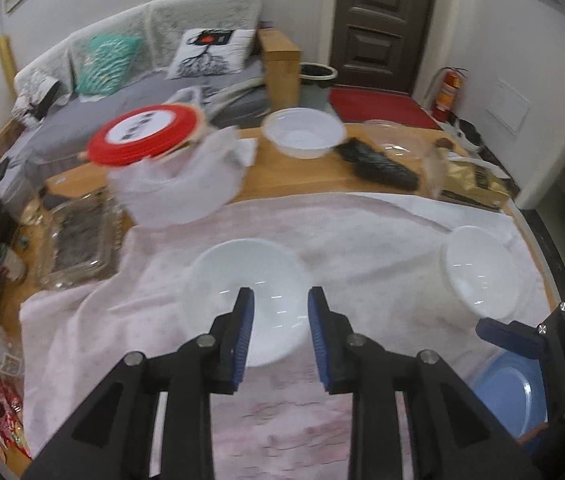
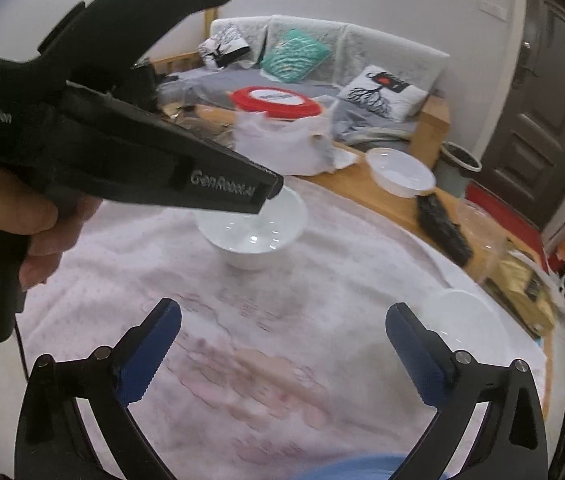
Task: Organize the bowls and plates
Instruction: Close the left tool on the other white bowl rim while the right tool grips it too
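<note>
My left claw [image 1: 278,328] – narrow, empty – hangs nearest the white bowl [image 1: 248,300] just ahead; right claw [image 2: 282,344] wide, empty.

Soft, even indoor light, both views motion-blurred.
Fisheye bending darkened the corners; small glints lay inside the glossy white ceramic bowl [image 1: 248,300], and the pale pink cloth [image 2: 266,380] smeared.

A glossy white ceramic bowl [image 1: 248,280] stands upright and empty on the pale pink cloth, near the middle of the table; a second white bowl [image 1: 480,270], also empty, rests well apart from it toward the right edge of the cloth, seemingly tilted, though blur leaves this uncertain; a blue plate [image 1: 512,392] lies flat at the near right, partly hidden.
</note>
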Tool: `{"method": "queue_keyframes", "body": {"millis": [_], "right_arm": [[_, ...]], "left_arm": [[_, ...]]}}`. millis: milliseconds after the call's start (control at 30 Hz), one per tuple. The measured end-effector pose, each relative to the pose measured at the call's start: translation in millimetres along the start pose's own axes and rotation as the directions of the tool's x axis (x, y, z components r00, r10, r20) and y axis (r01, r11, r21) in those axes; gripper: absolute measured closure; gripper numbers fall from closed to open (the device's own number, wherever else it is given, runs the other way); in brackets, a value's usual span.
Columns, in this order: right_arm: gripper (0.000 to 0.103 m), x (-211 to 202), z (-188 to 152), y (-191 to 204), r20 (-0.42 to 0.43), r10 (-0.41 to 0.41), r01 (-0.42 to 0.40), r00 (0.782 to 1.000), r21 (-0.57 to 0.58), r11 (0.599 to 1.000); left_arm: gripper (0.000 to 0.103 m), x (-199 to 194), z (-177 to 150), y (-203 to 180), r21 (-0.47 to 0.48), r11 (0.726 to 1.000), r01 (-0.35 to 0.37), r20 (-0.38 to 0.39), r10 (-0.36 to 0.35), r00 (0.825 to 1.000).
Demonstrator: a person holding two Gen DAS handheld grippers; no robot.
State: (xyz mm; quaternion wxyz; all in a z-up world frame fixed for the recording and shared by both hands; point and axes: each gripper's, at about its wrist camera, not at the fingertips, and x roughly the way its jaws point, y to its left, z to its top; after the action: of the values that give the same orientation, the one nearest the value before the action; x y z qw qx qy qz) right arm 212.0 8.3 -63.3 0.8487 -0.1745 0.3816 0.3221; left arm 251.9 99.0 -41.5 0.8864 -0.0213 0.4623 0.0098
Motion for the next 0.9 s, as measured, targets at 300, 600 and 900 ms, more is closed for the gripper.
{"method": "queue_keyframes", "body": {"millis": [300, 600, 900], "right_arm": [[0.001, 72.2, 15.8, 27.9, -0.063, 0.017, -0.018, 0.998, -0.011, 1.000], [0.001, 118.1, 22.2, 23.4, -0.073, 0.021, -0.019, 0.997, 0.018, 1.000], [0.002, 142.0, 22.9, 14.4, -0.061, 0.078, -0.075, 0.995, 0.056, 0.996]], "left_arm": [[0.077, 40.2, -17.5, 69.6, -0.094, 0.995, -0.041, -0.063, 0.035, 0.997], [0.077, 80.4, -25.3, 85.0, -0.131, 0.991, -0.021, -0.105, 0.007, 0.994], [0.083, 103.7, -24.4, 80.3, -0.144, 0.990, 0.005, -0.114, -0.022, 0.993]]}}
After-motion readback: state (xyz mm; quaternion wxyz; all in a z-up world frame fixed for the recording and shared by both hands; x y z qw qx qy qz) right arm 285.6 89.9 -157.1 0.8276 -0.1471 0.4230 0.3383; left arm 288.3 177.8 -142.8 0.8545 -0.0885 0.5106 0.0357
